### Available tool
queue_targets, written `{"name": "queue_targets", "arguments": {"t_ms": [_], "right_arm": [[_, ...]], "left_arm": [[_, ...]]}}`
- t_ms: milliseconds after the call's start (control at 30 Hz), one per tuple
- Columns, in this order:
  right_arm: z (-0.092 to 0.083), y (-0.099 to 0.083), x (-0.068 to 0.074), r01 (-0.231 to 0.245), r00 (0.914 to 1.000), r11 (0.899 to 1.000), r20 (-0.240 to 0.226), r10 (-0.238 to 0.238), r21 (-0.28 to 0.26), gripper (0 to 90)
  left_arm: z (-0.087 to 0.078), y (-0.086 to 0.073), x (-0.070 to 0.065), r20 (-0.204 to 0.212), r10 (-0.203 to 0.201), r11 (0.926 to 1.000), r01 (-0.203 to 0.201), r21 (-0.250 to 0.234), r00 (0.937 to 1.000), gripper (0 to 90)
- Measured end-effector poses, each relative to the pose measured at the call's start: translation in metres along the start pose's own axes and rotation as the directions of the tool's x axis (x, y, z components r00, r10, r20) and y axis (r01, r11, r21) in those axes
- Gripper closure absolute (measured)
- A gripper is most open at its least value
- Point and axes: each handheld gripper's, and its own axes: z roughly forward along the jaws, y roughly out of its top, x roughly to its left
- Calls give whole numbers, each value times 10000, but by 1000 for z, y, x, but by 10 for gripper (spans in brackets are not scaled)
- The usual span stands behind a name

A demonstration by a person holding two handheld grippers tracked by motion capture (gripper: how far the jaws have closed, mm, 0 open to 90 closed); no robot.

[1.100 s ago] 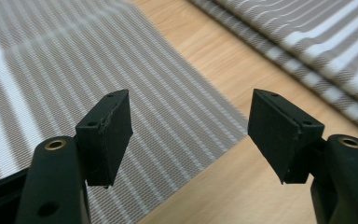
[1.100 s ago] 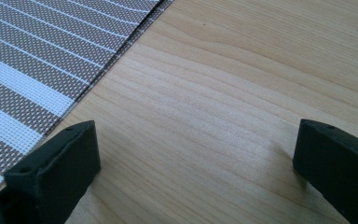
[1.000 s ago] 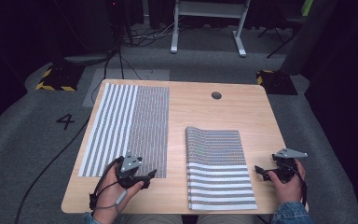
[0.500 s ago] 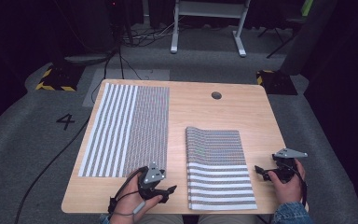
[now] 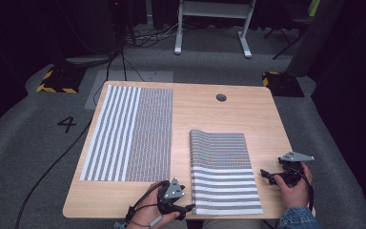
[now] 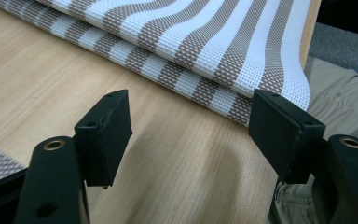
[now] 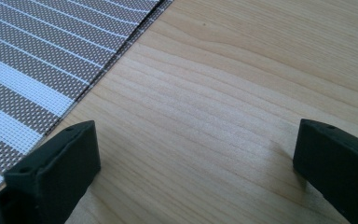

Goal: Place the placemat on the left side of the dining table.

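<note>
Left gripper (image 5: 187, 208) jaws wide, empty, at near-left corner of folded brown-white striped mesh mat (image 6: 223, 51). I'd pinch both layers. Right gripper (image 5: 268, 174) open, empty.

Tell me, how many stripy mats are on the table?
2. One mat lies flat on the table's left side. The other mat, folded double, lies right of the middle at the near edge, between the left gripper and the right gripper.

I'm seeing a folded mat (image 5: 225, 176) showing brown-and-white stripes, a flat mat (image 5: 131, 133) showing white stripes left and fine brown weave right, a pale wood-grain worktop (image 5: 219, 114), and black claws (image 6: 193, 135).
</note>
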Motion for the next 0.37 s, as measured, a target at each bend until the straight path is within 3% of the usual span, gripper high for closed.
{"name": "queue_targets", "arguments": {"t_ms": [33,200,367], "right_arm": [[0,0,0,25,10000,10000,10,-25,13,6],[0,0,0,16,10000,10000,-5,-16,-8,5],[0,0,0,18,10000,10000,6,-18,6,5]], "left_arm": [[1,0,0,13,163,9998,-163,105,9999,305],[4,-3,0,14,69,9996,-70,271,10000,299],[5,-5,1,49,-12,10000,12,38,10000,291]]}}
